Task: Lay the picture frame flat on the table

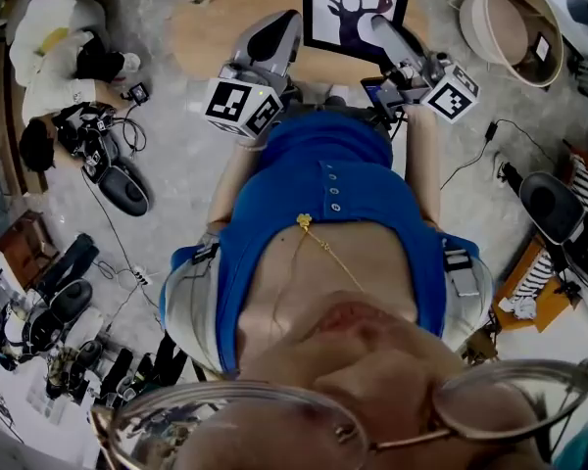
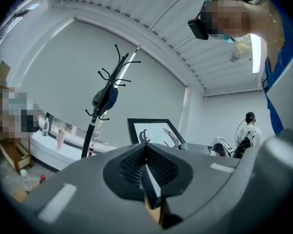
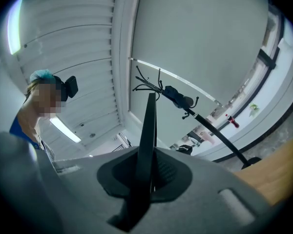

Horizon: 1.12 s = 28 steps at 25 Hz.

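At top centre, my left gripper [image 1: 292, 20] and right gripper [image 1: 367, 23] clamp their jaws on the picture frame [image 1: 358, 8]; worktop [image 1: 208, 27] beneath, coat stand [image 2: 91, 130] beyond.

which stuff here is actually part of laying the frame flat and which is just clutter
Job: picture frame, clamped by left tongs and right tongs; wooden table.
Lying about: coat stand, round tub, black gear on the floor.
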### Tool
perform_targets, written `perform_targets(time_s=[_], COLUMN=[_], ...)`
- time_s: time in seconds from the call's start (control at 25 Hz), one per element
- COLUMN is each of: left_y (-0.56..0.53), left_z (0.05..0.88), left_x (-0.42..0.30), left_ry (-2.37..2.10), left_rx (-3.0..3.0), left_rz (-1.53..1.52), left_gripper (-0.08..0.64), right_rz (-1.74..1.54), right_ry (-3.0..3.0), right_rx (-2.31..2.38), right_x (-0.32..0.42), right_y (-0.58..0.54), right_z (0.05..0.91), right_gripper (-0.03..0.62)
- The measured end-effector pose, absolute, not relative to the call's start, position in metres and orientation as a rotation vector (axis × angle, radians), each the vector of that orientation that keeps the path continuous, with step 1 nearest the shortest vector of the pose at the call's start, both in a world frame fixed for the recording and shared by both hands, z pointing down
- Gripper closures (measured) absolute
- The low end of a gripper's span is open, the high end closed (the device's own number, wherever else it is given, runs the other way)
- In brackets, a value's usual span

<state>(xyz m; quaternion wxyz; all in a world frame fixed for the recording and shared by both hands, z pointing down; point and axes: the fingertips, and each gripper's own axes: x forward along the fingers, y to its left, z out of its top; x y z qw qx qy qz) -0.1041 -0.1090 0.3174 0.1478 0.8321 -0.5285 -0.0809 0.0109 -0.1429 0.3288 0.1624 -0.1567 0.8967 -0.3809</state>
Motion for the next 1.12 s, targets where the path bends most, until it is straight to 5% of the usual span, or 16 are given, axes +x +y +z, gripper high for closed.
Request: perform_targets(time_s=[1.12], left_y=[-0.133], left_z=[0.332], left_x=[-0.113], left_ry=[-1.297], left_rx=[2.413], left_rz=[-0.188], left_gripper=[0.565], right_rz=[-1.171], right_ry=[2.523], right_rx=[-0.712], right_x=[0.003], right_y=[-0.152], right_z=[0.346], right_gripper=[0.557])
